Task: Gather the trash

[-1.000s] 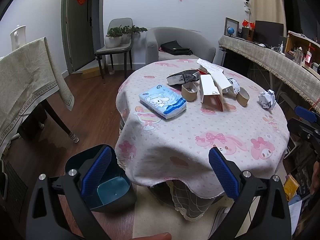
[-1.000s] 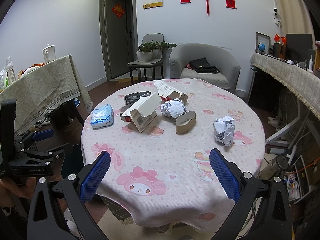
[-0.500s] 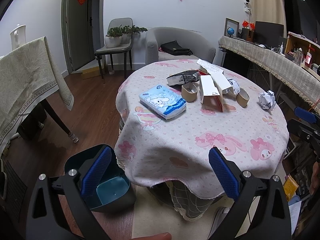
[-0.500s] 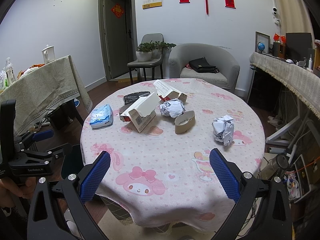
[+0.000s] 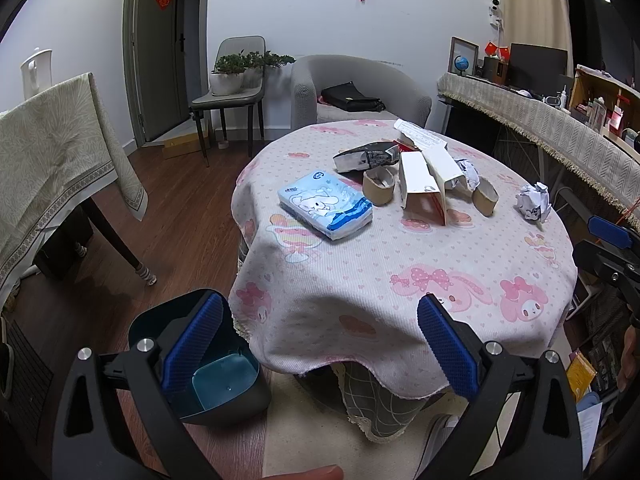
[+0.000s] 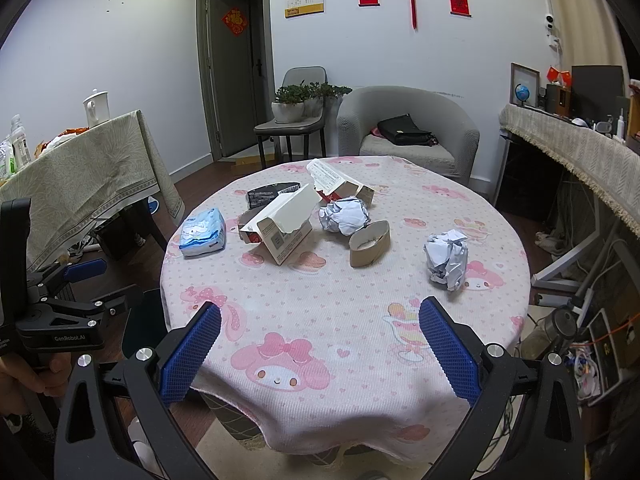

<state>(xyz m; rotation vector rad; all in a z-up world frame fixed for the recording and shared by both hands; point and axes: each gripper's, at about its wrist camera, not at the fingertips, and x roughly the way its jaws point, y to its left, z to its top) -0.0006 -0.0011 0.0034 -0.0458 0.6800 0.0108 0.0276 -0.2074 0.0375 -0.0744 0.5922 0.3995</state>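
Trash lies on a round table with a pink cartoon cloth [image 6: 340, 320]: a crumpled paper ball [image 6: 446, 258] at the right, a second ball [image 6: 344, 216], a cardboard tape roll [image 6: 370, 244], a torn white carton [image 6: 286, 222], a flat box [image 6: 340, 182] and a dark packet [image 6: 272, 194]. A second roll [image 5: 378, 186] shows in the left wrist view. A dark bin [image 5: 216, 376] stands on the floor at the table's left. My left gripper [image 5: 320, 344] is open and empty near the bin. My right gripper [image 6: 320, 350] is open and empty at the table's near edge.
A blue tissue pack [image 5: 326, 210] lies on the table's left part. A second table with a beige cloth [image 5: 52, 148] stands at the left. A grey armchair [image 6: 408, 136] and a chair with plants [image 6: 296, 120] stand behind. A long sideboard [image 6: 580, 160] runs along the right.
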